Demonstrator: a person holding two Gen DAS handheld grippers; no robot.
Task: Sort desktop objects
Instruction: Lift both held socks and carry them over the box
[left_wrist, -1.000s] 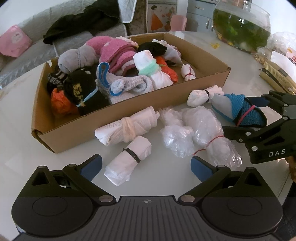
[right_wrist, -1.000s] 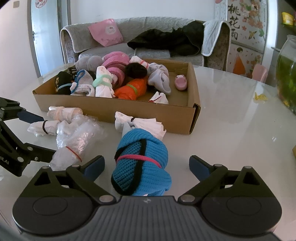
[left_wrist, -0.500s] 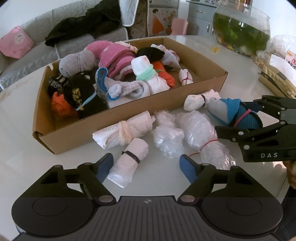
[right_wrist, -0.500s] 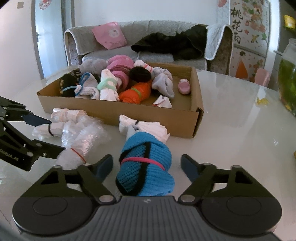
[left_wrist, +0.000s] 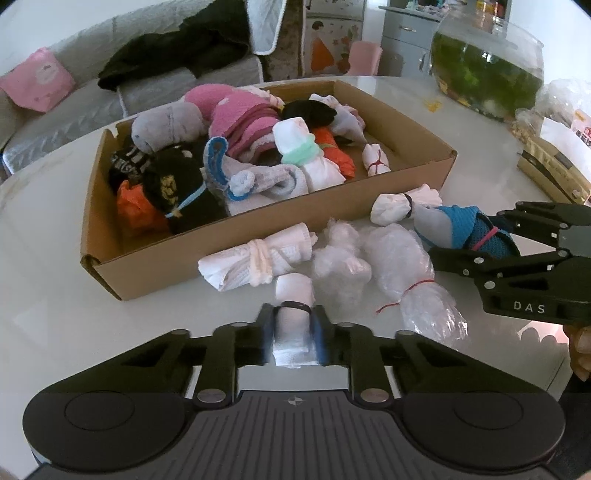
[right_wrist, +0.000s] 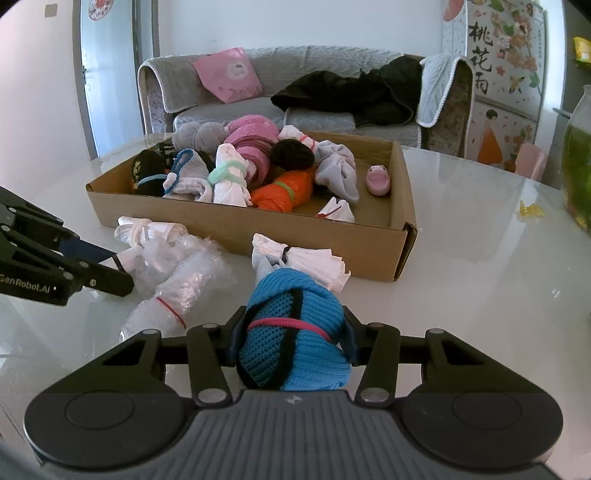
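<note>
Fingers of the left gripper (left_wrist: 293, 334) are pinched on a white roll (left_wrist: 294, 314) bound by a black band; those of the right gripper (right_wrist: 291, 345) are clamped on a blue knitted bundle (right_wrist: 295, 332); both lie on the tabletop (right_wrist: 461, 277) before the cardboard box's (left_wrist: 258, 236) near wall; many bundles are already boxed; five are seen outside, plastic-wrapped ones included.

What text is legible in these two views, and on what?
"DAS": side of the right tongs.
"GenRobot.AI", first letter cut off: side of the left tongs.
"桃花雨": flowered cabinet panel.
Gold print on the black sock bundle: unreadable.
Printed packets: too blurred.
</note>
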